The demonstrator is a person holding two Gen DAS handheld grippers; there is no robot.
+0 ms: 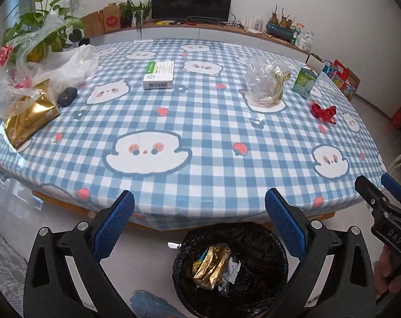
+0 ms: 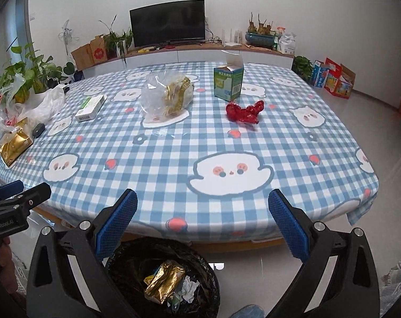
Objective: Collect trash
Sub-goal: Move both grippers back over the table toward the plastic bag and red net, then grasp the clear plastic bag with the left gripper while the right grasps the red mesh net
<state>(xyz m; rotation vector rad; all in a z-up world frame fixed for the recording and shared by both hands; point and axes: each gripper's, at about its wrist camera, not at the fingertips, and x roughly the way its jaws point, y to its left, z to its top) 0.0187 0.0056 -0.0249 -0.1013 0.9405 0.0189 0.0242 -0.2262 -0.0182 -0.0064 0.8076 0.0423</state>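
Observation:
A black-lined trash bin (image 1: pixel 256 241) (image 2: pixel 136 251) stands on the floor at the table's near edge, with a gold wrapper (image 1: pixel 212 266) (image 2: pixel 164 281) and crumpled scraps inside. My left gripper (image 1: pixel 199 206) hangs open and empty above it, and my right gripper (image 2: pixel 203 206) is open and empty beside it. On the checked tablecloth (image 1: pixel 200 185) lie a white medicine box (image 1: pixel 159 75) (image 2: pixel 91 107), a clear bag with gold wrapping (image 1: pixel 266 82) (image 2: pixel 166 95), a red wrapper (image 1: pixel 322 111) (image 2: pixel 244 111), a green carton (image 1: pixel 305 82) (image 2: pixel 229 82) and a gold packet (image 1: pixel 28 116) (image 2: pixel 15 144).
Loose plastic bags (image 1: pixel 54 66) (image 2: pixel 36 106) and a dark oval object (image 1: pixel 67 96) (image 2: pixel 39 129) sit at the table's left end near potted plants (image 1: pixel 41 26). A TV (image 1: pixel 192 0) stands on a long low cabinet behind. Colourful boxes (image 2: pixel 332 78) rest on the floor at right.

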